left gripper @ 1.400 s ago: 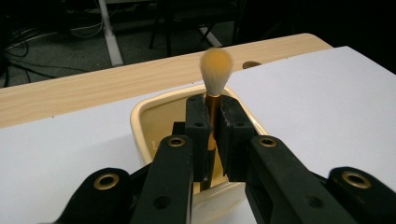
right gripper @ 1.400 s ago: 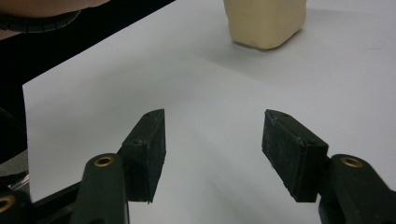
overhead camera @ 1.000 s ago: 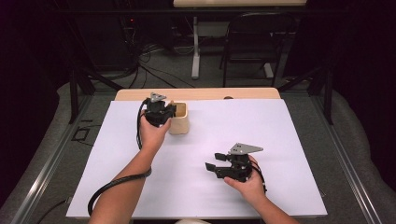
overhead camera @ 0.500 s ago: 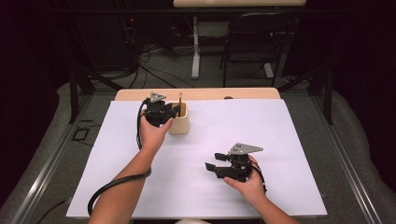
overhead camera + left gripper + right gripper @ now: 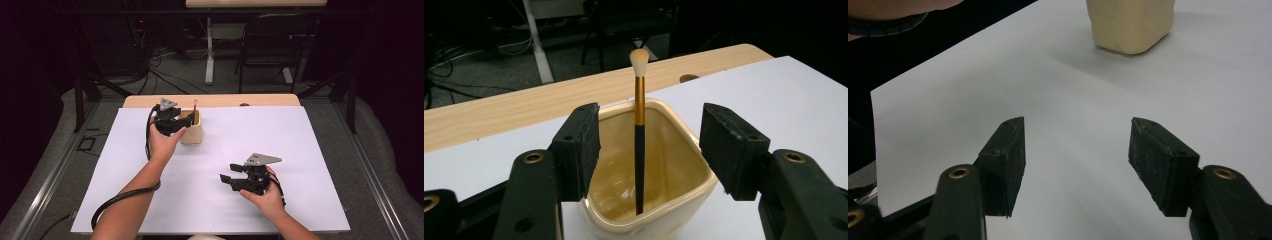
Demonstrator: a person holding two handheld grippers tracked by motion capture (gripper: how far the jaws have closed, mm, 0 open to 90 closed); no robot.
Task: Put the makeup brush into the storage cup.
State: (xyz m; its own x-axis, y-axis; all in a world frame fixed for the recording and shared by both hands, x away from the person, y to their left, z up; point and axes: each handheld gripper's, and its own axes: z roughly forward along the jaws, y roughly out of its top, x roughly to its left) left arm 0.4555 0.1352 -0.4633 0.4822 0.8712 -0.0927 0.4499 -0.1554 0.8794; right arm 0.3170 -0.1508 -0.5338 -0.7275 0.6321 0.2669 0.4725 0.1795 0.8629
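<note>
L tongs (image 5: 649,145) held over cream cup (image 5: 684,175), jaws just opened wide, nothing gripped; brush (image 5: 639,125) seen upright in cup, btwn pads, untouched. R tongs (image 5: 1075,160) held open & empty low over white bench (image 5: 1073,90), cup well ahead.

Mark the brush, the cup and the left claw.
brush (image 5: 639,150), left gripper view, on its black handle.
cup (image 5: 684,197), left gripper view, on its cream rim.
left claw (image 5: 649,150), left gripper view, midway between its open pads.
</note>
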